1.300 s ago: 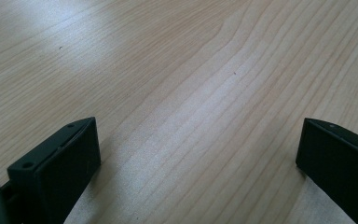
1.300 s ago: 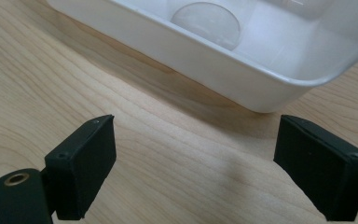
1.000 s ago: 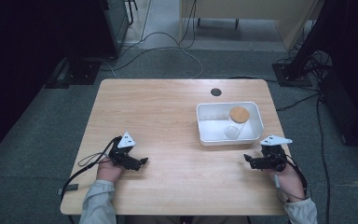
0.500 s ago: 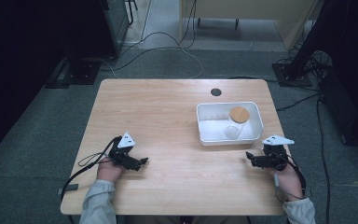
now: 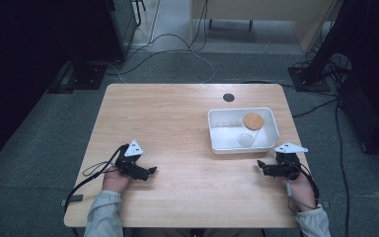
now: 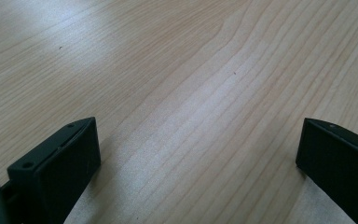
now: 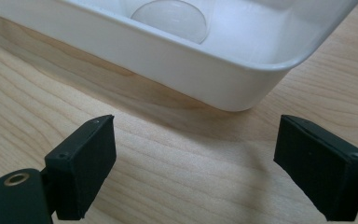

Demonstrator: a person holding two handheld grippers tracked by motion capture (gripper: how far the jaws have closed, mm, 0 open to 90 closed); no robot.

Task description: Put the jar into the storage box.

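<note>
A white bin [image 5: 218, 137] stands on the right half of the wooden table [image 5: 177, 118]. Inside it lies a clear jar [image 5: 246, 137] with a round wooden lid [image 5: 253, 121]; the jar's glass base [image 7: 170, 17] shows over the bin wall [image 7: 177, 60] in the right gripper view. My right gripper [image 5: 260, 167] rests low on the table just in front of the bin's near right corner, open with nothing between its jaws. Near the table's front left, my left gripper [image 5: 151, 171] is open over bare wood [image 6: 200, 107].
A small black round disc [image 5: 228, 97] sits near the table's far edge. Cables [image 5: 168, 49] run across the grey floor beyond the table, and dark equipment stands at both sides. A cable [image 5: 91, 170] trails from the left gripper over the table's front left edge.
The right gripper has shifted slightly toward the table's right front edge. The left gripper has stayed in place.
</note>
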